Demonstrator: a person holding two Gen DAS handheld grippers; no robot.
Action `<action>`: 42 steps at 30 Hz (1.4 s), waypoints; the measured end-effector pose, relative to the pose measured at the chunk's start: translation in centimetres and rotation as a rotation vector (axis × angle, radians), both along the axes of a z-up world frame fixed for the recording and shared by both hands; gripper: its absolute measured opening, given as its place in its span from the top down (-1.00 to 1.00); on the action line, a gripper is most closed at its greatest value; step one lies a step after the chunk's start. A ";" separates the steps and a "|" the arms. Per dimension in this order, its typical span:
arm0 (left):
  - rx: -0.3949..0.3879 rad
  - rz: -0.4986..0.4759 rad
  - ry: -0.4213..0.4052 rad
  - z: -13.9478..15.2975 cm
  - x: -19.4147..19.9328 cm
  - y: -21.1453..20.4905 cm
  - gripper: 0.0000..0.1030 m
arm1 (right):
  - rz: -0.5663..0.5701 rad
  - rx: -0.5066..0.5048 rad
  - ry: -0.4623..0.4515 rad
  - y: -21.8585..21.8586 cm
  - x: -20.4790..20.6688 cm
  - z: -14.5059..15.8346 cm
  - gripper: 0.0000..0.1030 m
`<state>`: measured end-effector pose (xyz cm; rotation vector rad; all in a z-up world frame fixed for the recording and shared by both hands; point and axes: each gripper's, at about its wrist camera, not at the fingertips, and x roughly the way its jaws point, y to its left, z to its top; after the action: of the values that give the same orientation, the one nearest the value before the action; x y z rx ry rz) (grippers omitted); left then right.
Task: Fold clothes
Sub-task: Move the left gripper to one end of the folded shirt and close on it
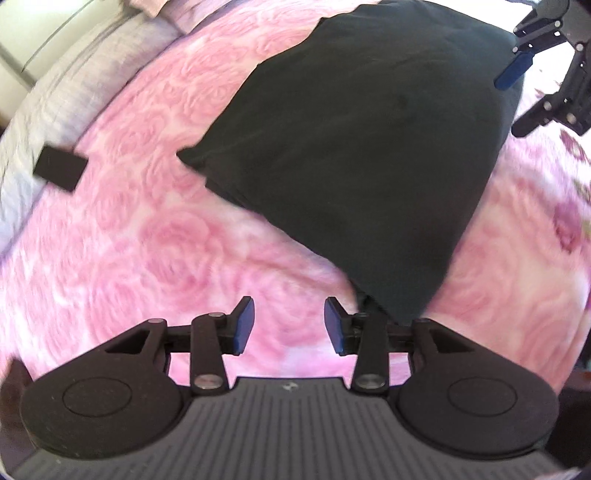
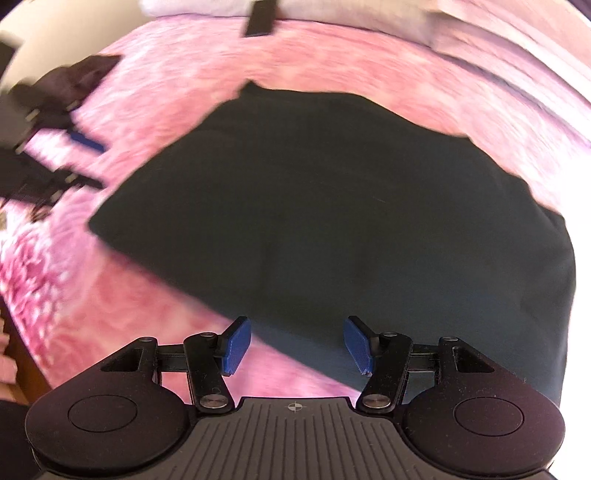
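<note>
A dark folded garment [image 1: 362, 147] lies flat on a pink rose-patterned blanket [image 1: 155, 240]. My left gripper [image 1: 289, 325] is open and empty, just above the blanket beside the garment's near corner. The right gripper [image 1: 532, 74] shows at the top right of the left wrist view, at the garment's far edge. In the right wrist view the garment [image 2: 332, 221] fills the middle. My right gripper [image 2: 297, 345] is open and empty over its near edge. The left gripper [image 2: 66, 147] appears blurred at the left.
A small black rectangular object [image 1: 59, 168] lies at the blanket's left edge, also in the right wrist view [image 2: 260, 16]. Grey-white bedding [image 1: 55, 92] lies beyond the blanket. A darker floral fabric [image 2: 26, 269] lies at the left in the right wrist view.
</note>
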<state>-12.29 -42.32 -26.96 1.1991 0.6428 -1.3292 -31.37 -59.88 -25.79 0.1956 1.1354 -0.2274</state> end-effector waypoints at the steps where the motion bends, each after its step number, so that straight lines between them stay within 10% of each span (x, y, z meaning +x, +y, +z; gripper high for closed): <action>1: -0.001 -0.028 -0.020 0.0 0.1 -0.1 0.26 | 0.019 -0.009 -0.004 0.9 0.3 0.0 -0.16; 14: -0.001 -0.494 -0.248 -1.4 1.1 0.2 -0.16 | 0.216 -0.167 -0.060 11.0 5.5 -2.5 -0.39; 20: -0.090 -0.722 -0.266 -3.7 4.5 -1.3 -0.26 | 0.307 -0.402 0.021 15.7 9.6 -4.9 -0.39; 42: -0.273 -1.424 -0.411 -9.4 9.3 -7.4 -0.37 | 0.090 -0.503 0.127 16.1 13.3 -5.9 -0.38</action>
<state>-2.98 -49.68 -36.31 1.6651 -0.8799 -2.0699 -18.12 -43.81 -31.64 -0.3183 1.1743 -0.4408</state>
